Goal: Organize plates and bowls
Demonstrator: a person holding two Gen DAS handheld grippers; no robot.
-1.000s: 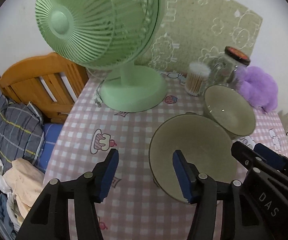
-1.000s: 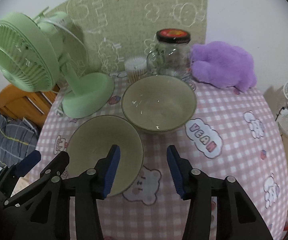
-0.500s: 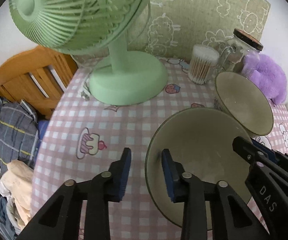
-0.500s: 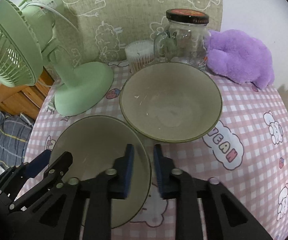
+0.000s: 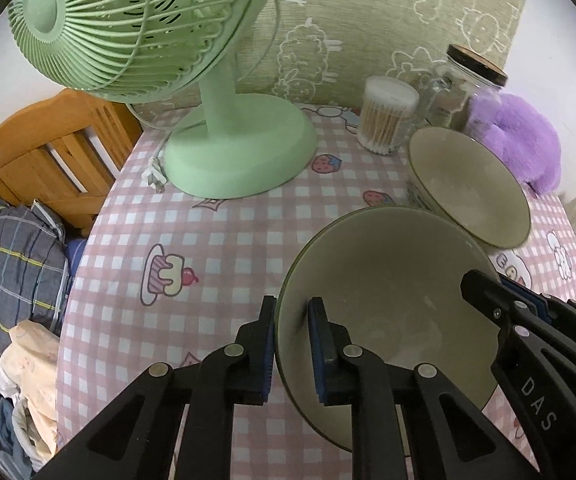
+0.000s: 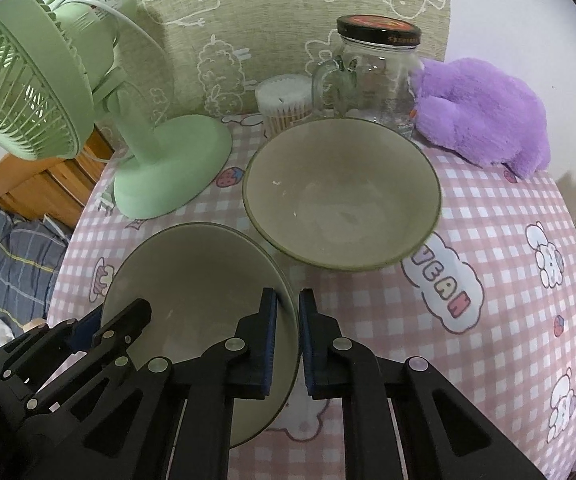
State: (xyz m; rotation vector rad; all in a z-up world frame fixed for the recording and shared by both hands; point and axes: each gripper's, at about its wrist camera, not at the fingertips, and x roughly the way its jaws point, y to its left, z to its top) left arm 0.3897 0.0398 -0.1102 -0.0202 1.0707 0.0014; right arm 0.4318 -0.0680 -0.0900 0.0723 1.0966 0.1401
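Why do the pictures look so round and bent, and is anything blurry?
Left wrist view: fisheye lens, black corners, the table edge bows and the fan swells; soft even light, sharp. Right wrist view: same bulge, faint glare in the far bowl, the jar crisp.

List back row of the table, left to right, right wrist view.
Fan → cotton swabs → jar → purple plush.
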